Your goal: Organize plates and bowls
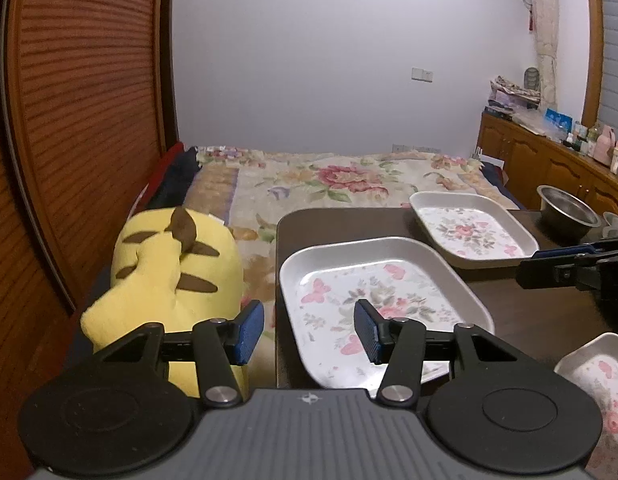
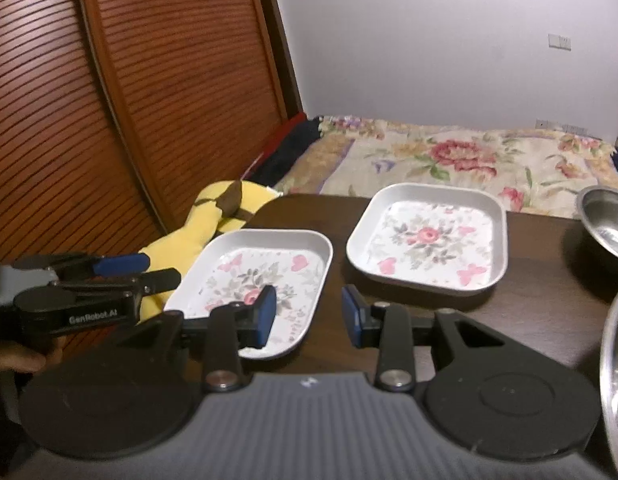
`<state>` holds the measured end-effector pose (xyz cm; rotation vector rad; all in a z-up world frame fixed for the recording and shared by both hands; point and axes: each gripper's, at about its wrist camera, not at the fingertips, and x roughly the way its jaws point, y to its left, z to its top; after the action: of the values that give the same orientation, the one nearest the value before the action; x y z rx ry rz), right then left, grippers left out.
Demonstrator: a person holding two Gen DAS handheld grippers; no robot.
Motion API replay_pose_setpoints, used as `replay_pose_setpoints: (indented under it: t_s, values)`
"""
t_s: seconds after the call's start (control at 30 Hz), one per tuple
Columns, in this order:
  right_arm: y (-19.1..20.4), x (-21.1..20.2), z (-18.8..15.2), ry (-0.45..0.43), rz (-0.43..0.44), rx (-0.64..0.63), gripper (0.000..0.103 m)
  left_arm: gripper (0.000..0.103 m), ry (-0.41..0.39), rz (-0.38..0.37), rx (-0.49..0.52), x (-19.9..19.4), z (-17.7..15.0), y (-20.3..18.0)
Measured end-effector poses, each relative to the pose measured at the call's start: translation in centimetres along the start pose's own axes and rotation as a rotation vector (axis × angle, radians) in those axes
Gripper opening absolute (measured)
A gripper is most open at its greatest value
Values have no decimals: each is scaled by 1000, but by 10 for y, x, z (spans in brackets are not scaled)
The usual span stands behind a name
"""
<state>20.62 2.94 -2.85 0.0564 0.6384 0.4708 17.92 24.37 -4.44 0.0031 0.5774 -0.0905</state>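
Two white floral trays lie on the dark table: a near one and a far one. My left gripper is open at the near tray's left rim, one pad over the tray and the other beyond the table edge; neither pad presses on it. My right gripper is open too, with bare table between its pads and its left pad over the near tray's right corner. A steel bowl stands at the far right. A small floral dish sits near right.
A second steel bowl fills the right edge of the right wrist view. A yellow plush toy lies beside the table's left edge. Beyond are a floral bedspread, a louvred wooden door and a cluttered sideboard.
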Motion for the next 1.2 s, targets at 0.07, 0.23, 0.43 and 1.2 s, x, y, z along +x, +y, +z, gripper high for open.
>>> replay_pose_setpoints:
  t_s: [0.07, 0.23, 0.43, 1.2]
  values:
    - [2, 8, -1, 22, 13, 5, 37, 46, 14, -7, -19, 6, -4, 3]
    - [5, 29, -3, 60, -11, -1, 36, 40, 22, -23, -48, 15, -9, 7]
    - [-8, 50, -3, 115, -20, 63, 28, 29, 41, -23, -69, 23, -11, 11]
    - [-10, 58, -5, 158, 37, 73, 10, 10, 75, -98, -137, 27, -14, 15]
